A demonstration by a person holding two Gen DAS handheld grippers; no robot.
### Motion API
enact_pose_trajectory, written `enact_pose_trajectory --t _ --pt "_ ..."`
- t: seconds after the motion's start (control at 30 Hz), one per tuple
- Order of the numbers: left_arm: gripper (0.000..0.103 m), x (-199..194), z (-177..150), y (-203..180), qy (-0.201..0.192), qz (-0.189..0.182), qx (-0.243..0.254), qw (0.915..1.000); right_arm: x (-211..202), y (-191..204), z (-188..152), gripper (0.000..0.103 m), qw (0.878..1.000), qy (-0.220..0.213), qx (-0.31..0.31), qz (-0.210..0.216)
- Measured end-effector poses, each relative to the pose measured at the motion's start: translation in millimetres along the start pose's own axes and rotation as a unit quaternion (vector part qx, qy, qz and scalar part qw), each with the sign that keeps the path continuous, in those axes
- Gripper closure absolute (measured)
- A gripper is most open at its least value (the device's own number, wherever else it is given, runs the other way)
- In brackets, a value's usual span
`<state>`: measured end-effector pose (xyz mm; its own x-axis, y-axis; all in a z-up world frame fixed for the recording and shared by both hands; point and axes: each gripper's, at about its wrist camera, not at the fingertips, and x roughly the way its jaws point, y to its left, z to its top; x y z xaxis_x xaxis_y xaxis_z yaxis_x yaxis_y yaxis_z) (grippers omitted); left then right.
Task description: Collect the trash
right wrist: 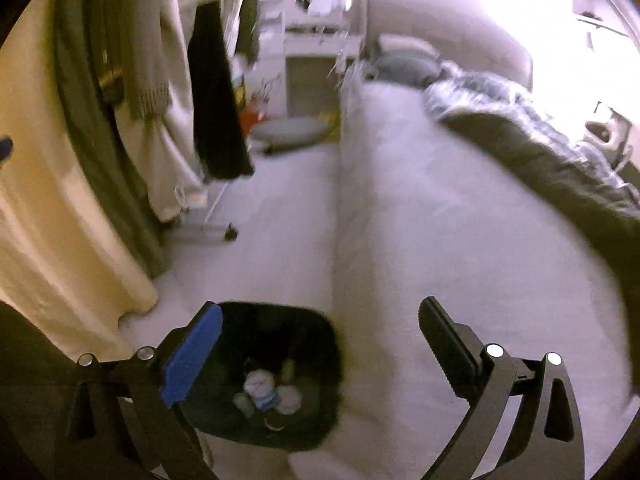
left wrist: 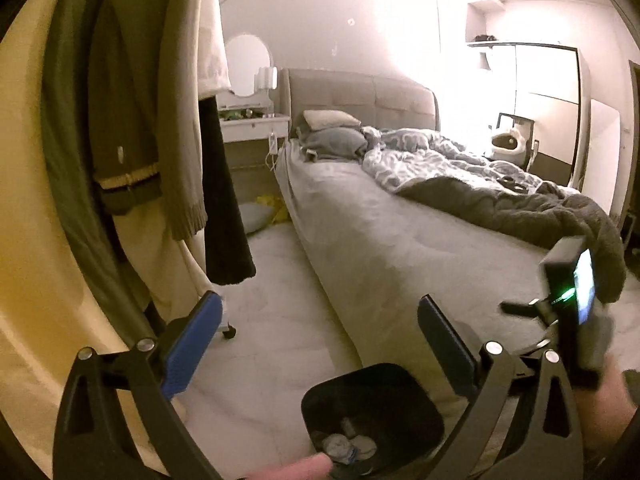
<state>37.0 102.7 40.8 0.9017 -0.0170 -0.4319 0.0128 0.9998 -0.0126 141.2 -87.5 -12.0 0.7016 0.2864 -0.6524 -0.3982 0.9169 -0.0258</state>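
A black trash bin (left wrist: 416,412) stands on the floor beside the bed, holding crumpled paper and a squashed plastic bottle (left wrist: 344,446). It also shows in the right wrist view (right wrist: 320,344) with the trash (right wrist: 264,394) inside. My left gripper (left wrist: 320,344) is open and empty, above and behind the bin. My right gripper (right wrist: 320,344) is open and empty, hovering over the bin's right side. The right gripper's body (left wrist: 576,304) shows at the right edge of the left wrist view.
A bed (left wrist: 400,232) with rumpled grey blankets (left wrist: 500,192) fills the right. Clothes hang on a wheeled rack (left wrist: 160,140) at left. A white vanity with a round mirror (left wrist: 248,68) stands at the far wall, with a cushion (right wrist: 288,130) on the floor.
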Motion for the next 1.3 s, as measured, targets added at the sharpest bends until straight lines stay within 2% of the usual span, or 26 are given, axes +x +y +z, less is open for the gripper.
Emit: enact_pose_trajectory --t 0.2,0.4,0.57,0.73,0.87,0.9,0.97,1.07,1.17,1.3 --pt "0.003 -27.7 -1.6 -12.0 -0.018 0.021 0.006 0.9996 -86.0 -38.6 -9.4 0.004 0.997 -0.064 0.01 -0.047" --pt "0.003 -44.5 -9.1 -8.8 -0.023 0.022 -0.005 0.9995 -165.8 -91.1 -39.0 0.003 0.984 -0.12 0.062 -0.114" --pt "0.003 -58.9 -19.6 -9.0 -0.021 0.021 0.011 0.9995 -208.7 -114.9 -67.4 0.003 0.975 -0.146 0.097 -0.136" --pt "0.003 -64.8 -31.5 -10.1 -0.011 0.025 0.0 0.9996 -238.9 -122.8 -104.2 0.003 0.966 -0.16 0.107 -0.17" --pt "0.003 -69.0 -32.1 -10.0 -0.017 0.013 -0.003 0.9998 -236.8 -124.7 -126.8 0.003 0.968 -0.156 0.099 -0.17" --pt "0.003 -70.3 -33.8 -11.2 -0.022 0.014 0.001 0.9997 -231.6 -125.0 -130.1 0.003 0.971 -0.152 0.097 -0.157" --pt "0.003 -70.7 -38.1 -14.3 -0.023 0.018 0.009 0.9995 -228.9 -127.9 -129.2 0.003 0.974 -0.142 0.097 -0.148" --pt "0.003 -70.3 -40.3 -17.6 -0.02 0.015 0.019 0.9995 -231.0 -125.6 -129.6 0.003 0.975 -0.154 0.096 -0.13" --pt "0.003 -70.7 -41.2 -15.9 -0.02 0.012 0.018 0.9996 -236.3 -122.0 -132.1 0.003 0.974 -0.17 0.095 -0.116" --pt "0.003 -69.4 -40.6 -12.6 -0.015 0.01 0.009 0.9998 -232.4 -120.9 -129.8 0.003 0.977 -0.165 0.094 -0.096"
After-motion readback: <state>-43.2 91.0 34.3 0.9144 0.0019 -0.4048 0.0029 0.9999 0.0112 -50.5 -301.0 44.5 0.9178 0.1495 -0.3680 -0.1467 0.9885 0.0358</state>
